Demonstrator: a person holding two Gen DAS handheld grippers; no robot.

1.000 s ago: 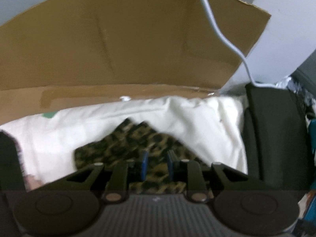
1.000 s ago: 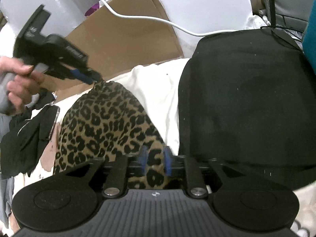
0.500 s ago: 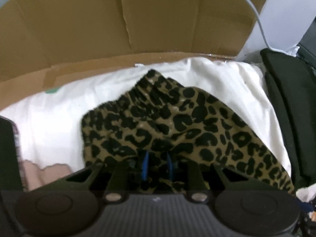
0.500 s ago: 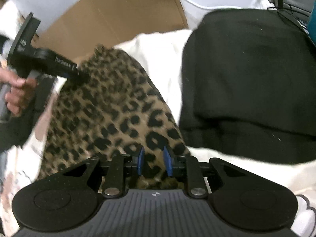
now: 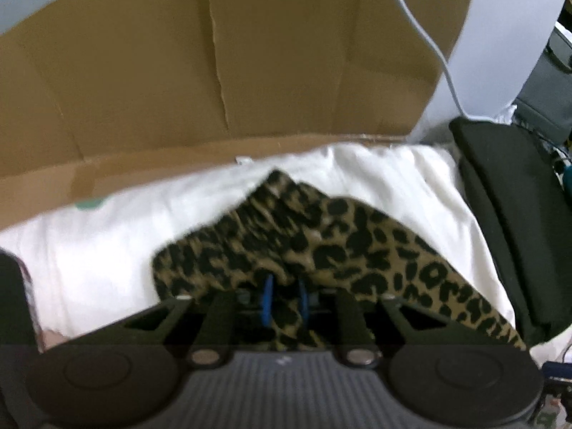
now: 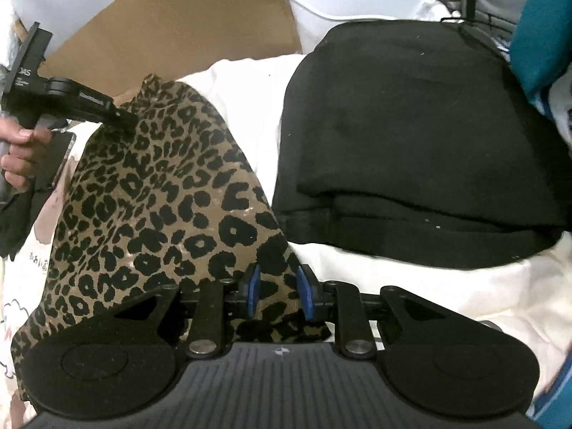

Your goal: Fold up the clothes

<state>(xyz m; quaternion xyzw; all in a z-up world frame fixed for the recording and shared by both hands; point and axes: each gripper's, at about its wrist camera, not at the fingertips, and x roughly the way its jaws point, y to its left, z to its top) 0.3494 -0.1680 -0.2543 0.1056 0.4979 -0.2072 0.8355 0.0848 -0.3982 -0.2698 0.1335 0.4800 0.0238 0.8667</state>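
A leopard-print garment [image 6: 153,193] lies stretched over a white bedsheet [image 6: 250,107]; it also shows in the left wrist view [image 5: 321,243]. My left gripper [image 5: 284,302] is shut on the garment's far end, and it appears in the right wrist view [image 6: 121,118] at the cloth's upper left. My right gripper [image 6: 277,291] has its blue pads [image 6: 305,291] a little apart with the near end of the cloth between them.
A folded black garment [image 6: 422,136] lies to the right on the sheet. A brown cardboard sheet [image 5: 214,71] stands behind the bed with a white cable [image 5: 429,43] across it. Dark clothes [image 6: 21,207] lie at the left edge.
Both grippers pulled the leopard garment back toward me and spread it flatter. The right gripper's pads stand slightly wider apart than a second ago.
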